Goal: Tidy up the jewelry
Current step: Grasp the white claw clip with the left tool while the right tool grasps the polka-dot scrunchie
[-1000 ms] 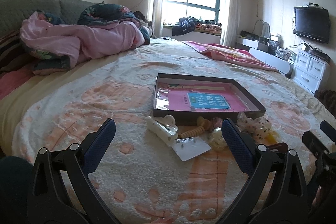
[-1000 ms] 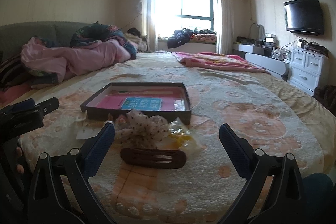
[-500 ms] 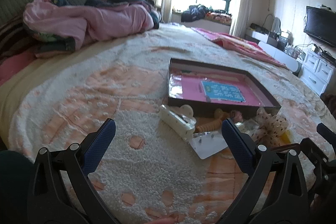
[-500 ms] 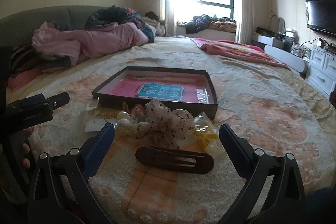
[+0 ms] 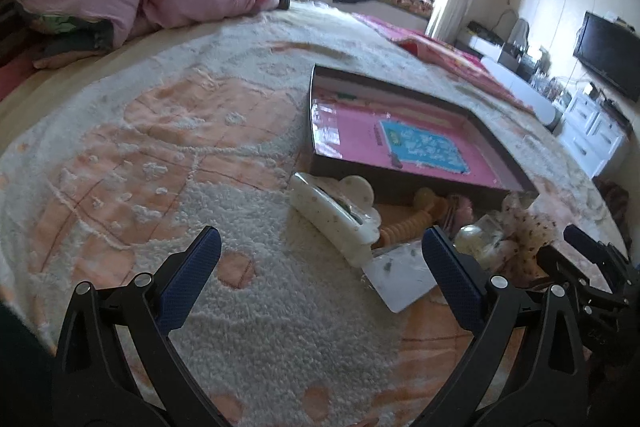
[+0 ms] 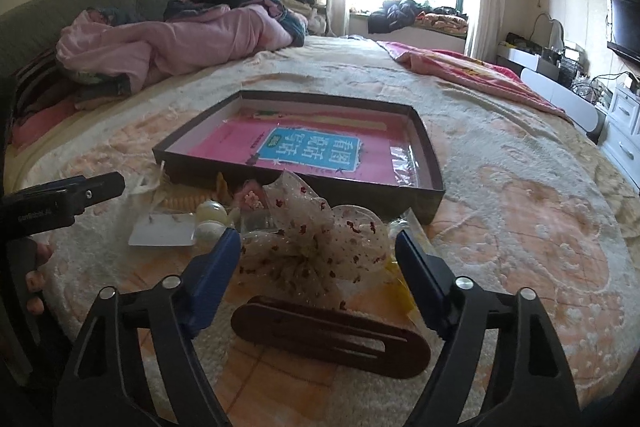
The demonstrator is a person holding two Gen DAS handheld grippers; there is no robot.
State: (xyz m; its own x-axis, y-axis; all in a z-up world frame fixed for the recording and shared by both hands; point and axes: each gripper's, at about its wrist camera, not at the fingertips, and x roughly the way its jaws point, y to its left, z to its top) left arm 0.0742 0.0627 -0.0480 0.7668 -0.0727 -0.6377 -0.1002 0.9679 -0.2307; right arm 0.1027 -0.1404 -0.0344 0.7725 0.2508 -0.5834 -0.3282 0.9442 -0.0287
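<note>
Ribbed blue fingers (image 6: 216,279) spread, gauzy dotted bow (image 6: 316,243), glossy brown oval clip (image 6: 332,337)

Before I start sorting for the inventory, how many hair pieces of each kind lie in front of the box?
Brown barrette: 1
Polka-dot fabric bow: 1
White claw clip: 1
Orange ridged clip: 1
White card: 1
Small pearly and pink pieces: too jumbled to count
Total countable: 5
</note>
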